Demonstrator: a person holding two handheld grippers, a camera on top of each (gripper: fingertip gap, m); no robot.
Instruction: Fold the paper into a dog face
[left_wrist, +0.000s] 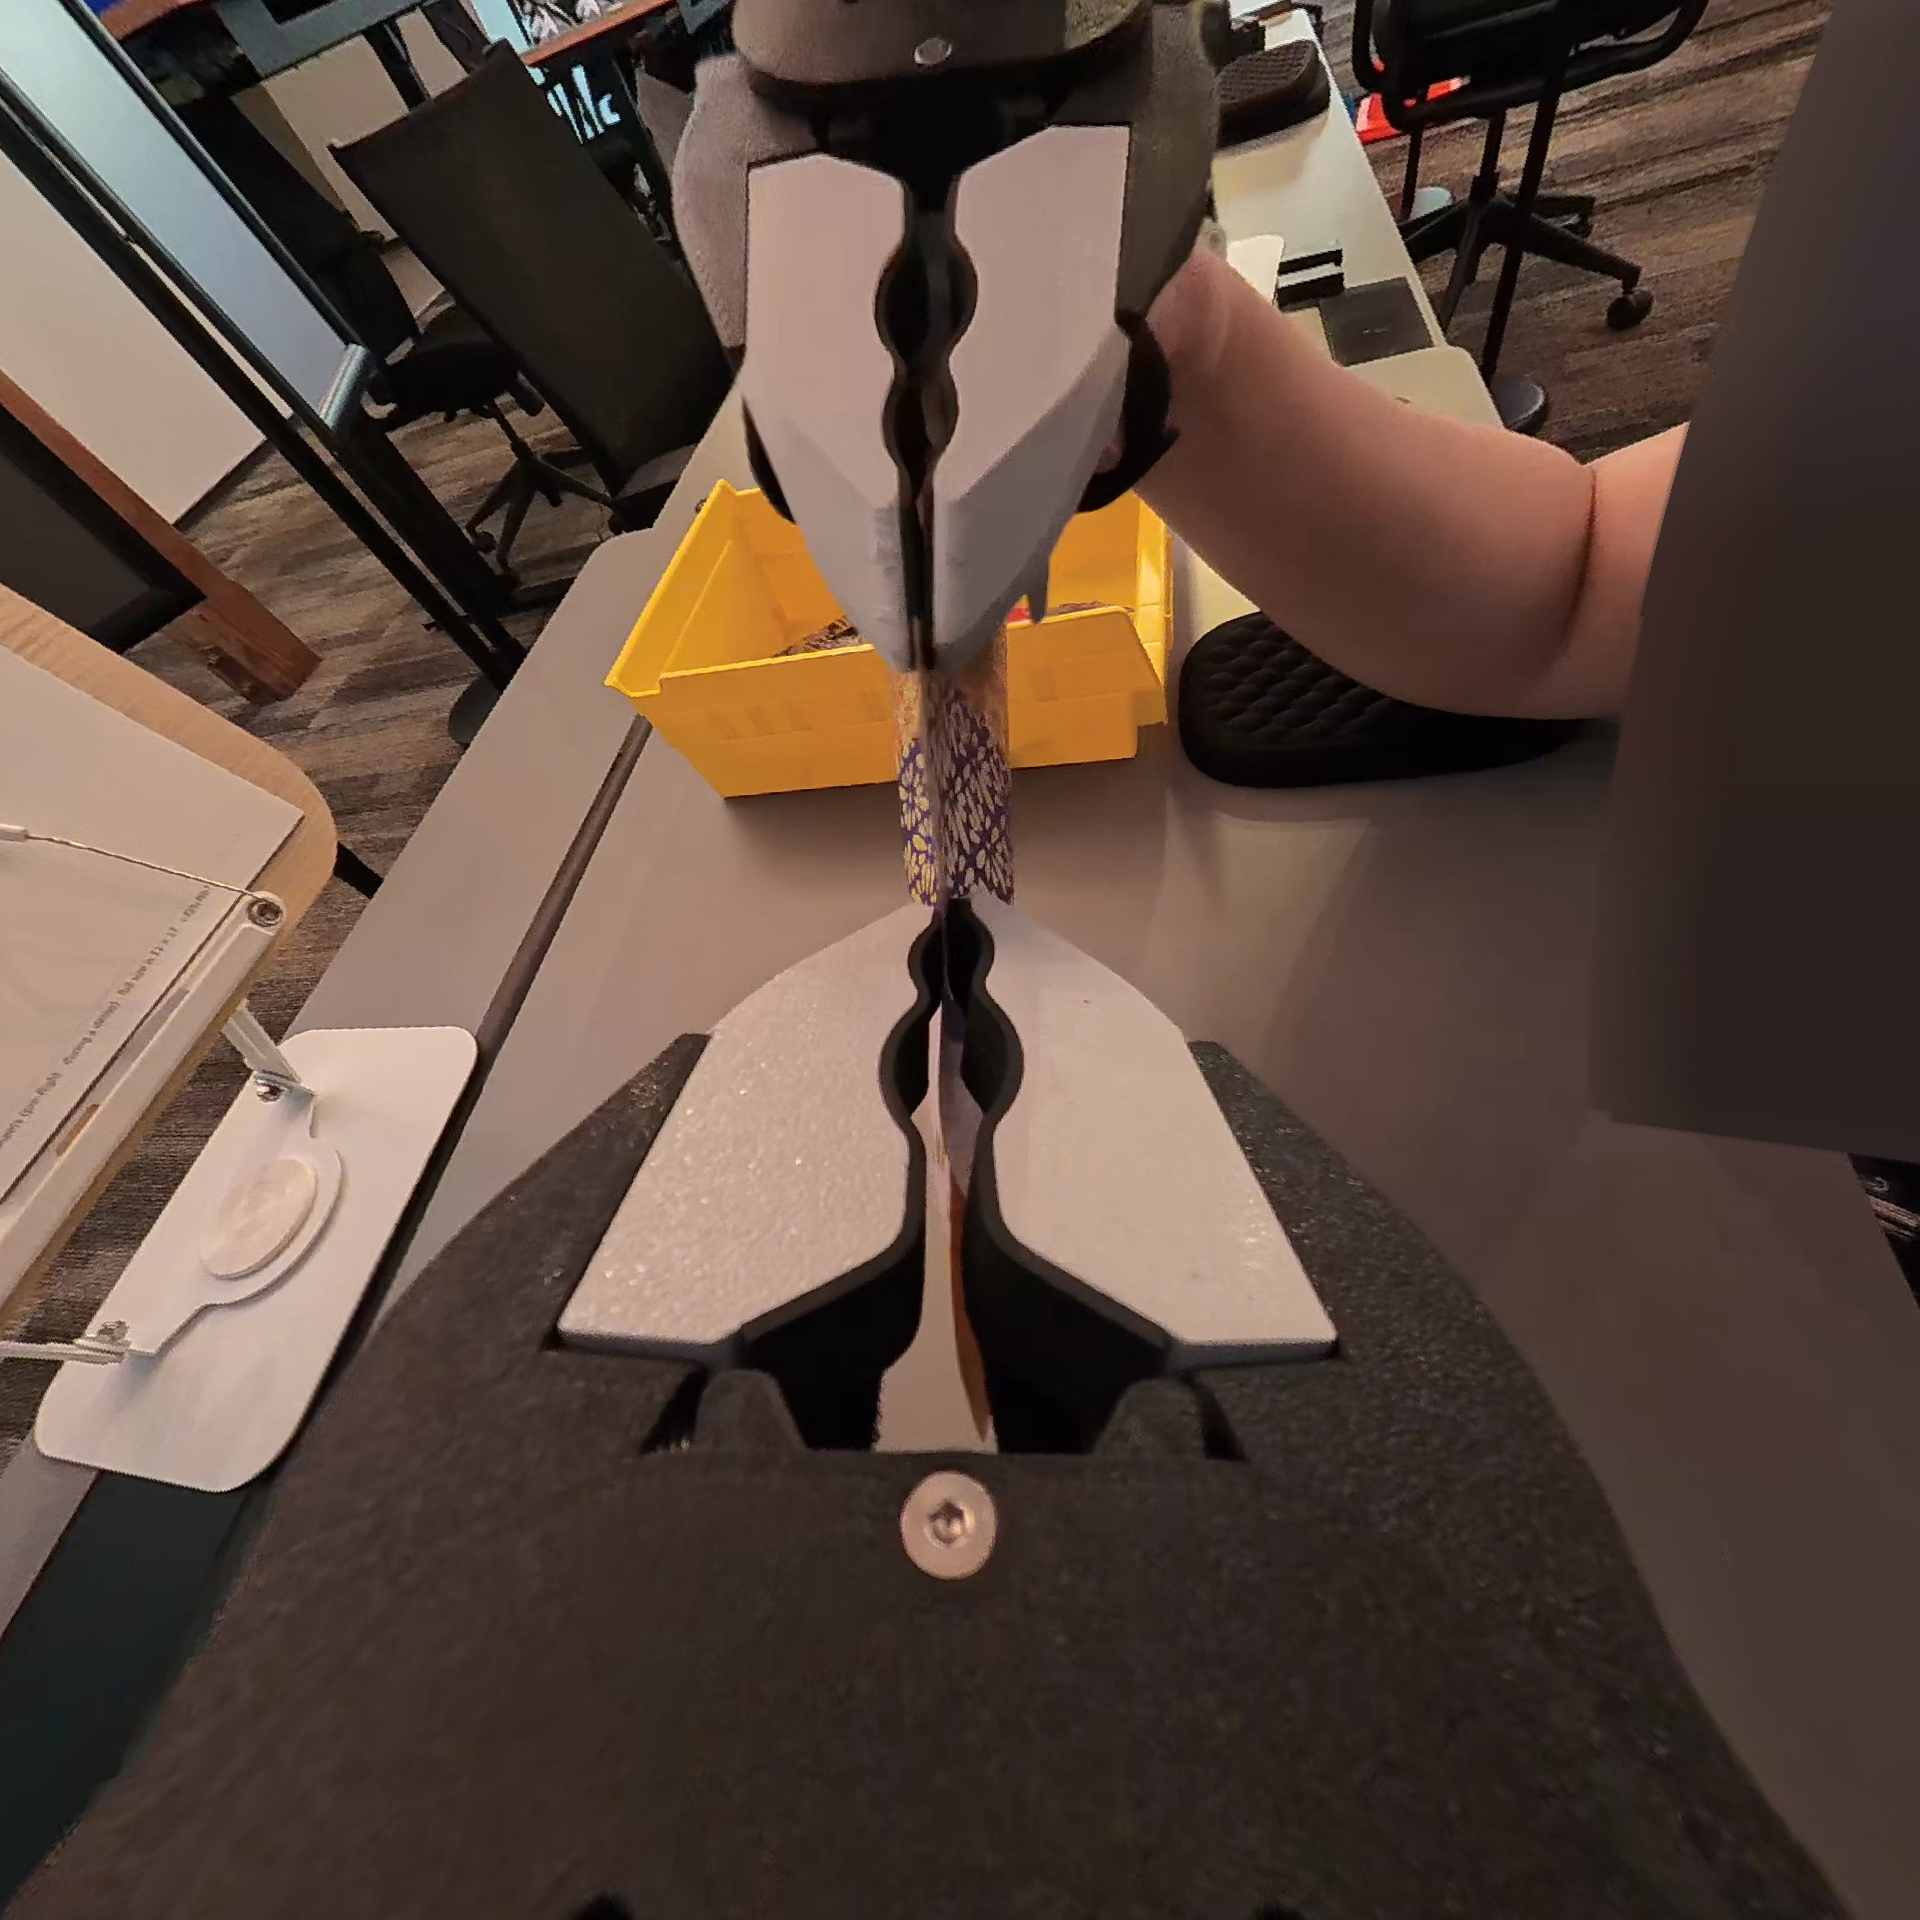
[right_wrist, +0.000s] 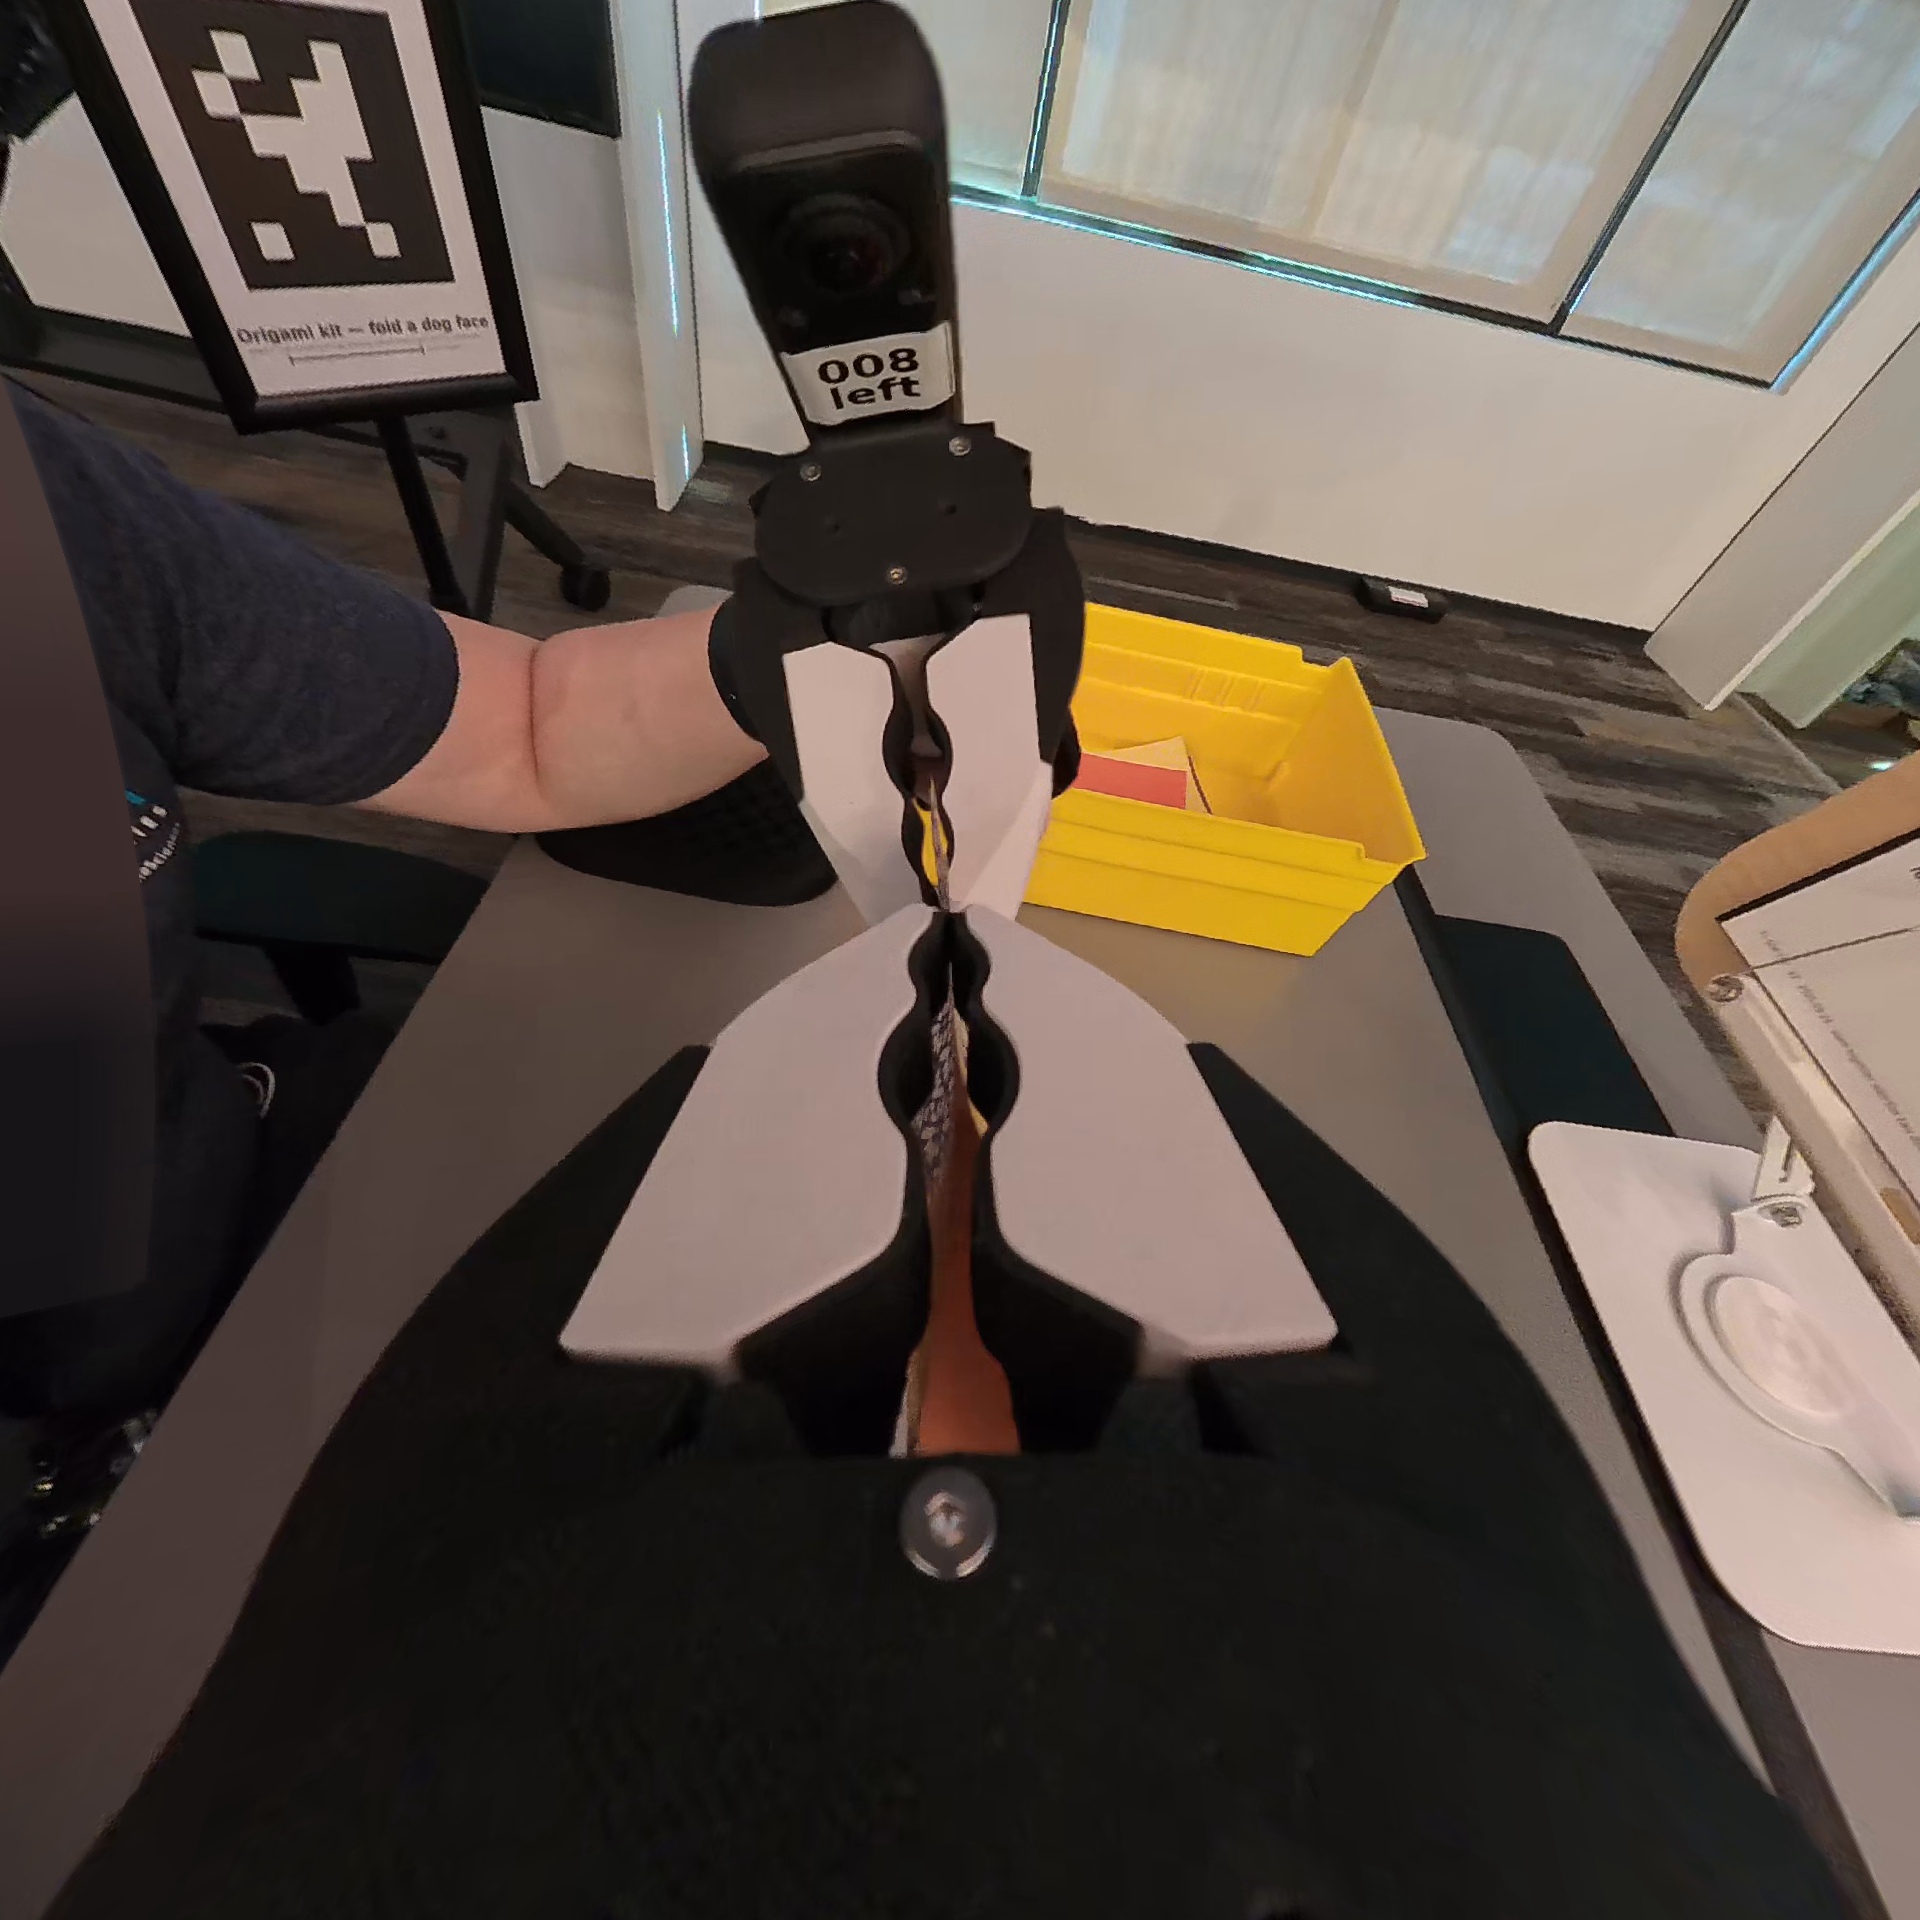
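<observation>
The paper (left_wrist: 961, 800) is a folded piece with a purple and pale yellow pattern, held in the air above the grey table (left_wrist: 1299, 935). My left gripper (left_wrist: 951, 920) is shut on its near end. My right gripper (left_wrist: 920, 649) comes from the opposite side and is shut on the far end, tips pointing at mine. In the right wrist view, my right gripper (right_wrist: 951, 920) has the paper (right_wrist: 940, 1081) pinched between its fingers, with an orange underside showing lower in the gap. The left gripper (right_wrist: 938, 883) meets it almost tip to tip.
A yellow bin (left_wrist: 790, 717) with more paper sheets stands on the table behind the grippers and also shows in the right wrist view (right_wrist: 1247, 862). A black padded rest (left_wrist: 1330, 707) lies under the person's forearm. A white stand base (left_wrist: 260, 1247) sits at the table's side. One gripper's finger ends stand about 4 centimetres off the other's.
</observation>
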